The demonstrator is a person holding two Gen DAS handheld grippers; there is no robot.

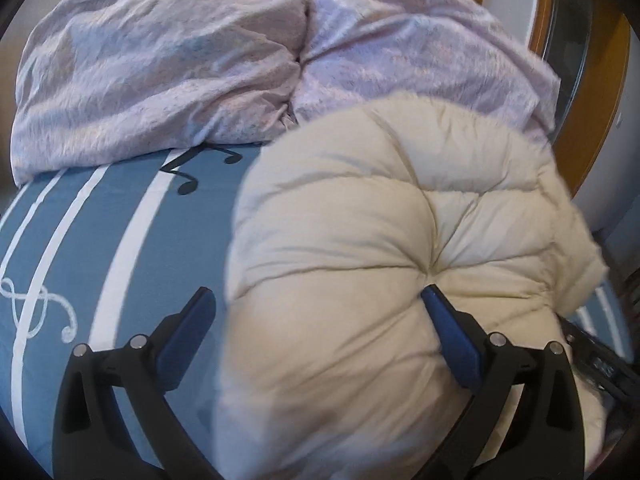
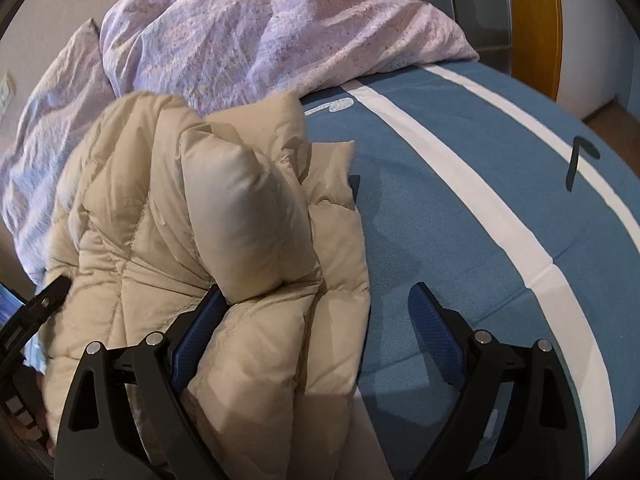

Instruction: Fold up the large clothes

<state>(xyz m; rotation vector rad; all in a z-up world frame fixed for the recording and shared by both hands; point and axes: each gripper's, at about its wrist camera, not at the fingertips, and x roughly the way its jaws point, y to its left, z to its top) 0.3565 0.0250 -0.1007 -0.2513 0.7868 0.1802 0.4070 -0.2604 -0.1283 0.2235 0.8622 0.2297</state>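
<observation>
A cream quilted puffer jacket (image 1: 380, 240) lies bunched on a blue bed sheet with white stripes (image 1: 132, 240). My left gripper (image 1: 316, 296) is open, its jaws wide apart, with the jacket's padded bulk between the blue fingers (image 1: 452, 336). In the right wrist view the same jacket (image 2: 200, 240) lies folded in a thick pile at the left. My right gripper (image 2: 316, 300) is open; its left finger (image 2: 196, 332) is against the jacket's folded edge and its right finger (image 2: 436, 332) is over the bare sheet (image 2: 460, 208).
A rumpled pink duvet (image 1: 160, 64) is heaped at the far side of the bed and also shows in the right wrist view (image 2: 260, 28). A wooden frame (image 1: 608, 92) stands beyond the bed at the right. The left gripper's body (image 2: 28, 320) shows at the right wrist view's left edge.
</observation>
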